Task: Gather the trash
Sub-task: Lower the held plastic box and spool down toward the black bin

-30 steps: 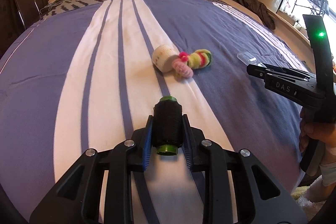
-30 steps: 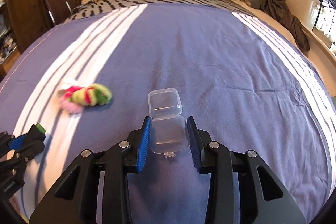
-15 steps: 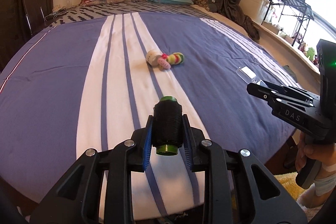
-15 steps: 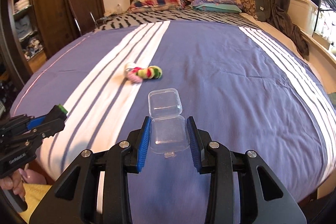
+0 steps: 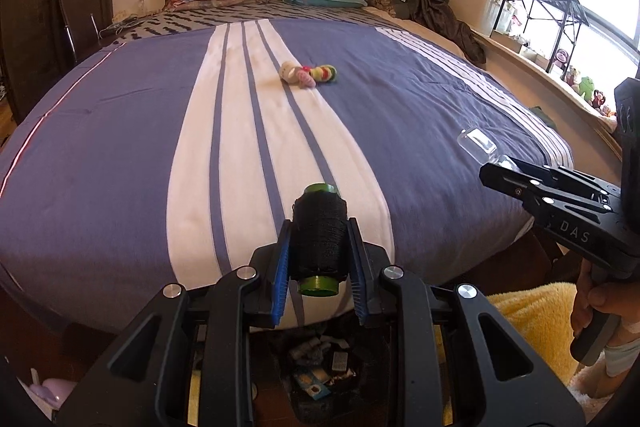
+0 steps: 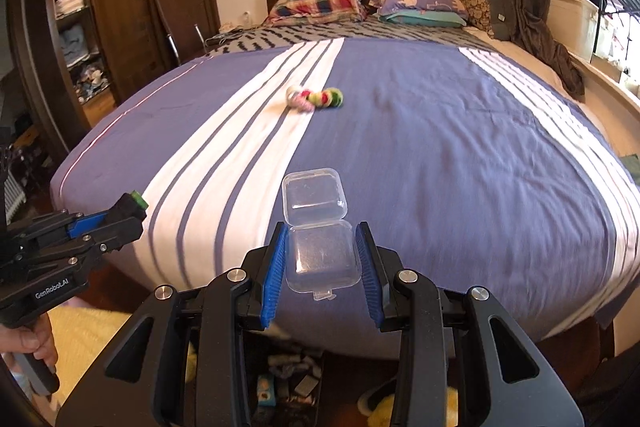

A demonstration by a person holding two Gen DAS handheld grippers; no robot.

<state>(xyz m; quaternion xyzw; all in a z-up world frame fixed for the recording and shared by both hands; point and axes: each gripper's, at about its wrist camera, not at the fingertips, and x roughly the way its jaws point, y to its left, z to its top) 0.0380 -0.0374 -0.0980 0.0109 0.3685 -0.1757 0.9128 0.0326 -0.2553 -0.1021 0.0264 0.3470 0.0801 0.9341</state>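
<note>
over bed edge — left gripper (image 5: 319, 259) clamps black thread spool (image 5: 319, 237), right gripper (image 6: 322, 267) clamps clear box (image 6: 320, 247).

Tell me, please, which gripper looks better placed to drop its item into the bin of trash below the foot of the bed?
Probably the left. The left gripper, shut on the black thread spool, has the bin directly beneath its fingertips. The right gripper, holding the clear plastic box, sees the bin slightly to its left.
</note>
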